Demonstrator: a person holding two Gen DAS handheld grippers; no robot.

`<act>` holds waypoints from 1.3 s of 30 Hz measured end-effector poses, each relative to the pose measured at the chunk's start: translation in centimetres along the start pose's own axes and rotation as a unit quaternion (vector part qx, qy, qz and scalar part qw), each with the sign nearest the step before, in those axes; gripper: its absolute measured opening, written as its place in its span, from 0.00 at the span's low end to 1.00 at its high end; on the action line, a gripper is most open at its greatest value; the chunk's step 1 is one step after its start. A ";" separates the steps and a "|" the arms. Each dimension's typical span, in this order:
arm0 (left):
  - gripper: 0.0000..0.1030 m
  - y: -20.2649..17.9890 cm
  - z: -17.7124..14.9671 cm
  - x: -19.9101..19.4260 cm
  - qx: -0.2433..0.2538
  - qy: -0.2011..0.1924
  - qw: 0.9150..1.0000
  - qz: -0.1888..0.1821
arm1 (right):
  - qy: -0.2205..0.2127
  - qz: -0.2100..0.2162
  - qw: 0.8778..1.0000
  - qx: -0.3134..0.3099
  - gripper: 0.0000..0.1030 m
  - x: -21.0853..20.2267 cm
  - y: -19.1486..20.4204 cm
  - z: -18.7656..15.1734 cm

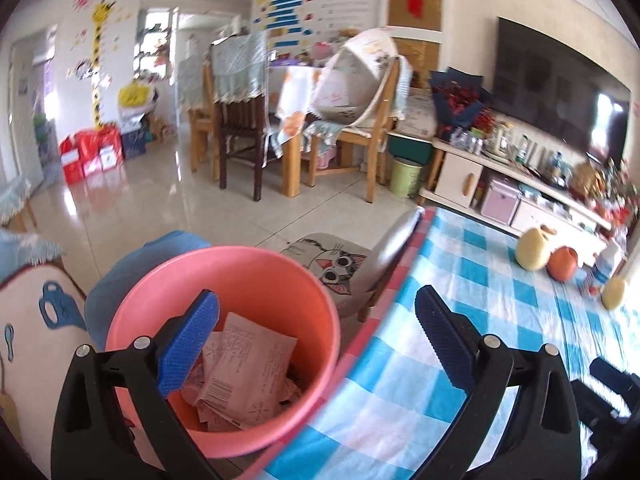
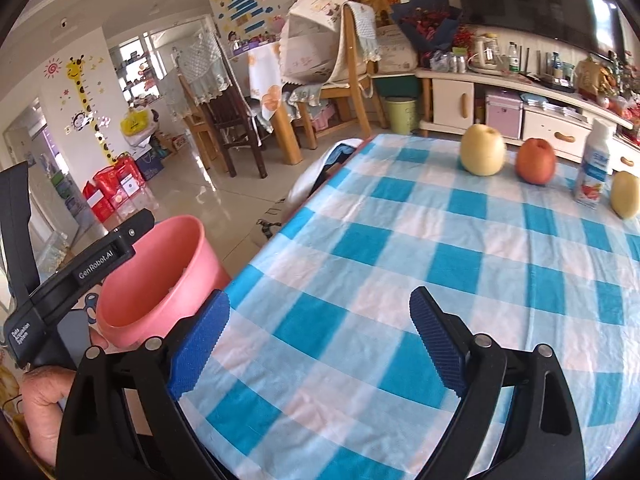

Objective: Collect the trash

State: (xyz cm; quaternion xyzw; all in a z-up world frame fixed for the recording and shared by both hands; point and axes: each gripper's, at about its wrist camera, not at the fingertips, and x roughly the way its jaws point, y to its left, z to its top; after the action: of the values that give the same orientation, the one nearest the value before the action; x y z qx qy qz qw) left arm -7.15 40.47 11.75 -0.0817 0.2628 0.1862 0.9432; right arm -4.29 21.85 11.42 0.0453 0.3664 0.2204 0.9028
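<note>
A pink bin (image 1: 224, 344) stands on the floor by the table's left edge and holds several crumpled pink paper wrappers (image 1: 244, 376). My left gripper (image 1: 316, 344) is open and empty, its left finger over the bin's mouth and its right finger over the checked tablecloth (image 1: 480, 320). The bin also shows in the right wrist view (image 2: 156, 280), at the left beside the table. My right gripper (image 2: 320, 340) is open and empty, low over the blue-and-white tablecloth (image 2: 440, 240). The left gripper's body shows in that view at the far left, held in a hand.
On the table's far side stand a yellow pear (image 2: 482, 150), a red apple (image 2: 535, 161), a small bottle (image 2: 594, 164) and another yellow fruit (image 2: 626, 194). A cat-print stool (image 1: 332, 268) stands beyond the bin. Dining chairs, a green bin (image 2: 402, 114) and a TV cabinet lie farther back.
</note>
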 end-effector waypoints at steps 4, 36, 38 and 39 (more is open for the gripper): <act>0.96 -2.6 -0.2 -1.4 0.023 -0.007 1.000 -0.013 | -0.013 -0.013 1.000 0.018 0.88 -2.2 -2.2 -0.3; 0.96 -23.1 -1.9 -13.5 0.118 -0.055 0.979 -0.159 | -0.175 -0.171 0.969 0.029 0.90 -18.1 -16.8 -2.8; 0.96 -24.3 -1.8 -14.5 0.120 -0.062 0.976 -0.170 | -0.182 -0.179 0.966 0.031 0.90 -19.0 -17.6 -3.0; 0.96 -24.8 -1.7 -14.9 0.120 -0.066 0.975 -0.173 | -0.185 -0.183 0.965 0.031 0.90 -19.4 -17.9 -3.0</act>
State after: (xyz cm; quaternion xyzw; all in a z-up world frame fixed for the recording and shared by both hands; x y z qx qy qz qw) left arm -9.99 12.65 19.54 0.0002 0.2026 -0.0072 0.9792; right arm -12.10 -2.83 17.28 0.0457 0.2016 0.0275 0.9780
